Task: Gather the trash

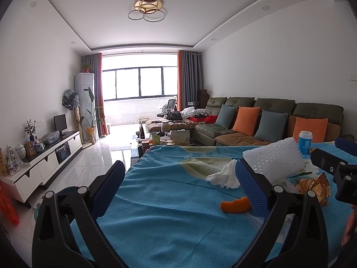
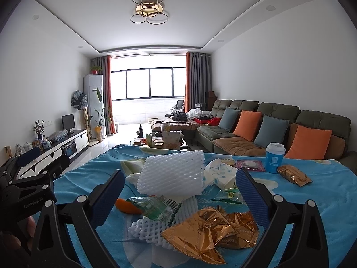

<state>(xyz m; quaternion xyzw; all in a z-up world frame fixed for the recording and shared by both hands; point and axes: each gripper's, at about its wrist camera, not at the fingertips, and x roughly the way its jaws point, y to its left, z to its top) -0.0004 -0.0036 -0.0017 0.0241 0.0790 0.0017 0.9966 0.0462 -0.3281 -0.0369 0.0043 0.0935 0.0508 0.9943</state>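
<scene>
Trash lies on a table with a blue cloth (image 1: 169, 201). In the left wrist view an orange peel (image 1: 234, 205) and a crumpled white tissue (image 1: 225, 176) lie by the right finger of my open, empty left gripper (image 1: 178, 192). A white foam net (image 1: 273, 158) and gold wrappers (image 1: 312, 187) lie to the right. In the right wrist view my open, empty right gripper (image 2: 178, 198) hovers over the pile: foam net (image 2: 171, 174), green wrapper (image 2: 156, 207), gold wrappers (image 2: 209, 230), orange peel (image 2: 127, 205). A blue paper cup (image 2: 274, 157) stands behind.
A second gold packet (image 2: 293, 175) and a pink packet (image 2: 250, 164) lie near the cup. A green sofa (image 2: 279, 129) with cushions stands to the right, a cluttered coffee table (image 2: 160, 140) beyond the table, a TV cabinet (image 1: 49, 160) at left.
</scene>
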